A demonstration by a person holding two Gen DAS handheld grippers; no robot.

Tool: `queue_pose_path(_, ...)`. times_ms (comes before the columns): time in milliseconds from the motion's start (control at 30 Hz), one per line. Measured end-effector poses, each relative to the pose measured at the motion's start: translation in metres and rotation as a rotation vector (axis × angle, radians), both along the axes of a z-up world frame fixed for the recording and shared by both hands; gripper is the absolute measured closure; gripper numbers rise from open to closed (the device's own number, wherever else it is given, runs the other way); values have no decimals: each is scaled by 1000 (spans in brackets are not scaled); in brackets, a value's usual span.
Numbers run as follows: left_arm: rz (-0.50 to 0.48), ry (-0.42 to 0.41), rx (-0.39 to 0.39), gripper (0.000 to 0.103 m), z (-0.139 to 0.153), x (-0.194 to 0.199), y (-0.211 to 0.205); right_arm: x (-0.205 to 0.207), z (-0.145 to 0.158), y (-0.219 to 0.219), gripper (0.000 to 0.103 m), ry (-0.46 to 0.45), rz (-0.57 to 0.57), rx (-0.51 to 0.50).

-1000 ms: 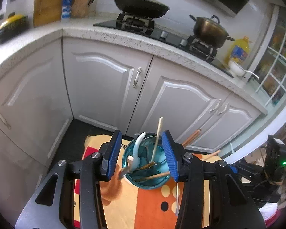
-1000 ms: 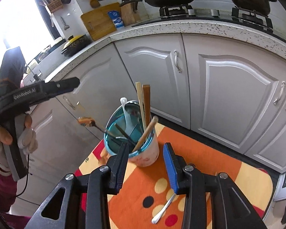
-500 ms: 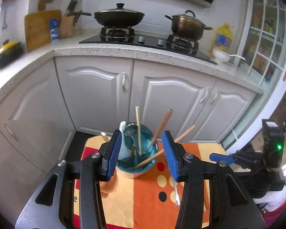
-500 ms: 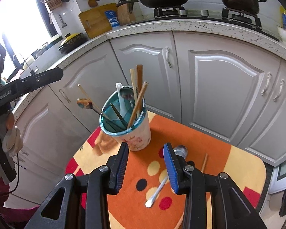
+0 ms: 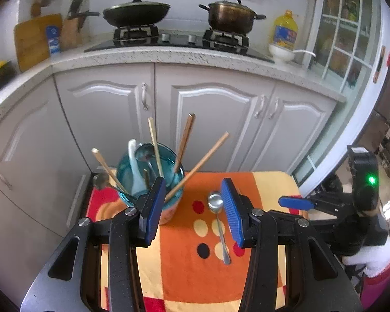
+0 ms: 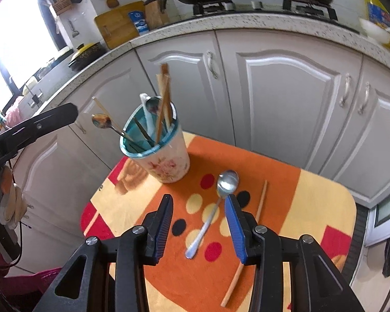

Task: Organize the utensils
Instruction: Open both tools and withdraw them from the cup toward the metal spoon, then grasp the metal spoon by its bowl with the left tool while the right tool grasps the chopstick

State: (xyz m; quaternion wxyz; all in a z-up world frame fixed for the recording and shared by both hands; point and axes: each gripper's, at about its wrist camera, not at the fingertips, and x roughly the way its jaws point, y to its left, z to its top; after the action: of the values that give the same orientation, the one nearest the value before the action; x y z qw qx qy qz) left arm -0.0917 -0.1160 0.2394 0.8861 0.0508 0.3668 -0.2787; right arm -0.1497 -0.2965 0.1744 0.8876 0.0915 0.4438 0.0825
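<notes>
A teal-lined floral cup (image 6: 166,160) stands on the orange patterned table (image 6: 312,208), holding several chopsticks and spoons; it also shows in the left wrist view (image 5: 145,171). A metal spoon (image 6: 213,208) lies on the table to its right, seen too in the left wrist view (image 5: 218,221). A single chopstick (image 6: 249,223) lies beside the spoon. My left gripper (image 5: 192,210) is open and empty, above the table by the cup. My right gripper (image 6: 199,226) is open and empty, with the spoon handle between its jaws from this view.
White kitchen cabinets (image 5: 208,119) stand just behind the small table. The counter (image 5: 169,54) above carries a stove with a wok and a pot, an oil bottle (image 5: 284,30) and a cutting board (image 5: 31,40). The table's edges drop off on all sides.
Both grippers have pulled back and up from the cup. The spoon and chopstick on the table have come into view.
</notes>
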Motion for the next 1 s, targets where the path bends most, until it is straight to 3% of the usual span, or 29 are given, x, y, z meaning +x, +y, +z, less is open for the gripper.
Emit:
queue_pose_path(333,-27,84,24,60,-43,1,-23,-3,-42,-35,63,79,-67,16)
queue_pose_path(633,-28,292,-2,60,-125,14,-40,7,-86,-66,63,131,-121,55)
queue_pose_path(800,-8,300,-2,60,-150,23,-59,27,-99,-71,63,134,-115,65)
queue_pose_path(1000,56,302,9,60,-176,45,-80,61,-117,-64,63,168,-90,-3)
